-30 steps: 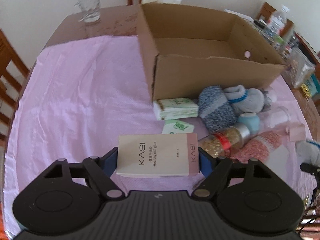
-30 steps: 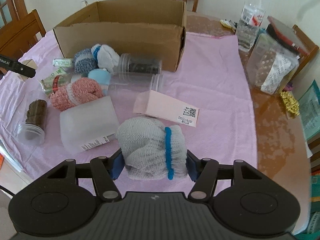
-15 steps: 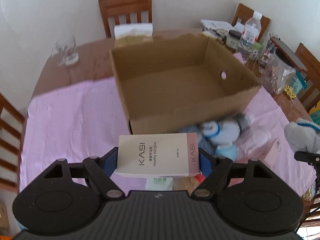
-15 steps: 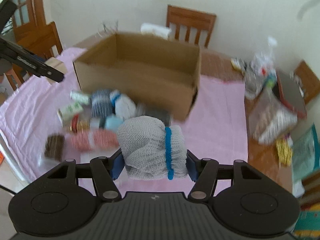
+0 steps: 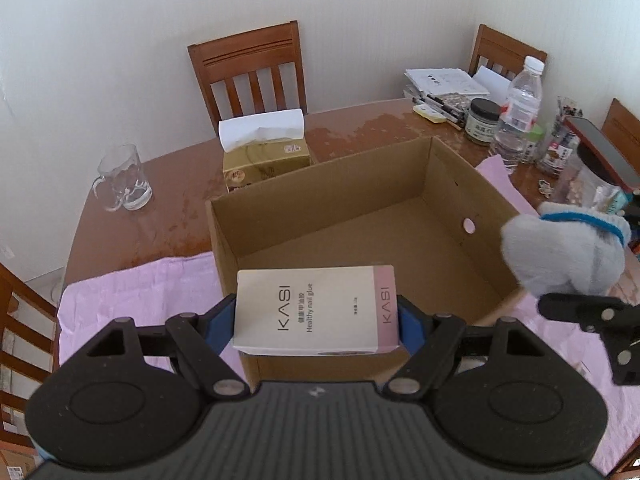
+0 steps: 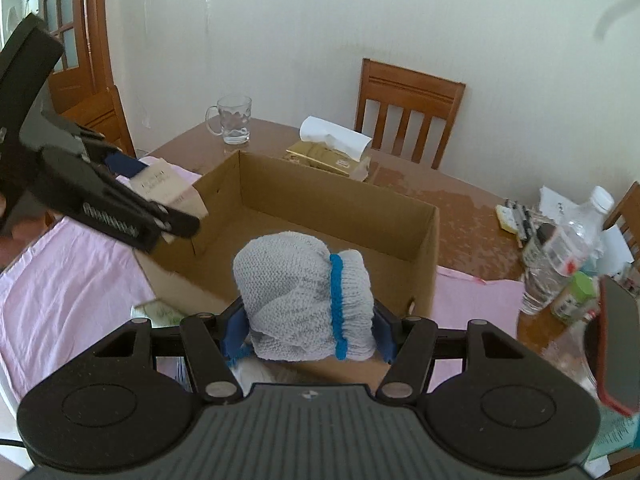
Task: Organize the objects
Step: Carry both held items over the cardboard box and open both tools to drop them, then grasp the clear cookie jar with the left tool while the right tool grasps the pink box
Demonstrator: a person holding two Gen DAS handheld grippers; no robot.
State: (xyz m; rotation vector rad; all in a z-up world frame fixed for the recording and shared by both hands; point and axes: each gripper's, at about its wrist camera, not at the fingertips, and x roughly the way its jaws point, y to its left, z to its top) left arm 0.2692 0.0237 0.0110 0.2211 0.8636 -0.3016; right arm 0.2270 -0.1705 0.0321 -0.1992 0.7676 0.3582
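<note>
My left gripper [image 5: 316, 314] is shut on a cream and pink KASI box [image 5: 316, 312], held over the near left corner of the open cardboard box [image 5: 440, 184]. The carton's floor looks bare. My right gripper [image 6: 306, 326] is shut on a grey knitted sock bundle with a blue band [image 6: 304, 296], held above the carton's near wall [image 6: 336, 216]. In the left wrist view that bundle [image 5: 564, 256] hangs at the carton's right side. The right wrist view shows the left gripper with the KASI box [image 6: 168, 188] at the carton's left corner.
Behind the carton stand a tissue box [image 5: 264, 152] and a glass mug [image 5: 120, 180] on the brown table. A water bottle [image 5: 520, 108], jars and papers crowd the right. Wooden chairs [image 5: 250, 68] ring the table. Pink cloth [image 5: 140, 292] covers the near part.
Both grippers rose from the pile of items on the cloth and moved forward to the carton, each carrying its object. The items on the cloth dropped out of view.
</note>
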